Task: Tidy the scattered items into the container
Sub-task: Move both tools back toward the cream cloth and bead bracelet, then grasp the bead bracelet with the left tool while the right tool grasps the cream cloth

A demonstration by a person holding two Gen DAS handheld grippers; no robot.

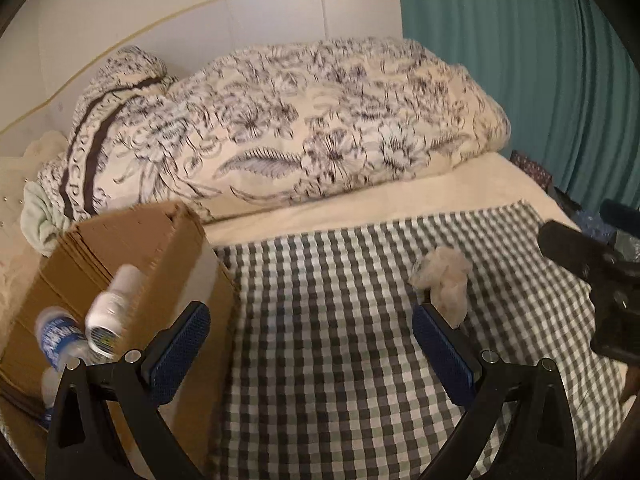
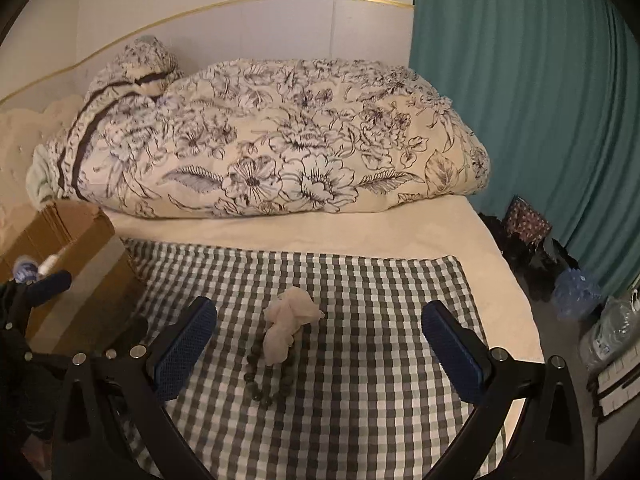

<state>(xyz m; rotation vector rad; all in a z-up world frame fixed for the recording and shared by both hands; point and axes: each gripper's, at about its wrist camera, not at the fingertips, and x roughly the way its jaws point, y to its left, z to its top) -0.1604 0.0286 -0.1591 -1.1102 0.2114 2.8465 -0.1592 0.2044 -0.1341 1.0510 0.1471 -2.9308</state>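
A brown cardboard box [image 1: 120, 264] stands at the left on the bed, beside the checked cloth [image 1: 340, 340]. A white bottle [image 1: 114, 304], blurred, is over the box opening, next to a blue-labelled bottle [image 1: 56, 336] inside it. My left gripper [image 1: 310, 344] is open and empty by the box's right wall. A crumpled beige cloth [image 2: 290, 320] lies on the checked cloth [image 2: 360, 360] with a dark bead bracelet [image 2: 266, 376] under it. My right gripper [image 2: 318, 348] is open and empty, its jaws either side of the cloth and bracelet. The box [image 2: 68, 248] shows at left.
A rolled floral duvet [image 2: 260, 140] lies across the back of the bed against a white headboard [image 2: 240, 24]. A teal curtain [image 2: 540, 100] hangs at right. Bags and plastic bottles [image 2: 576, 292] sit on the floor beside the bed's right edge.
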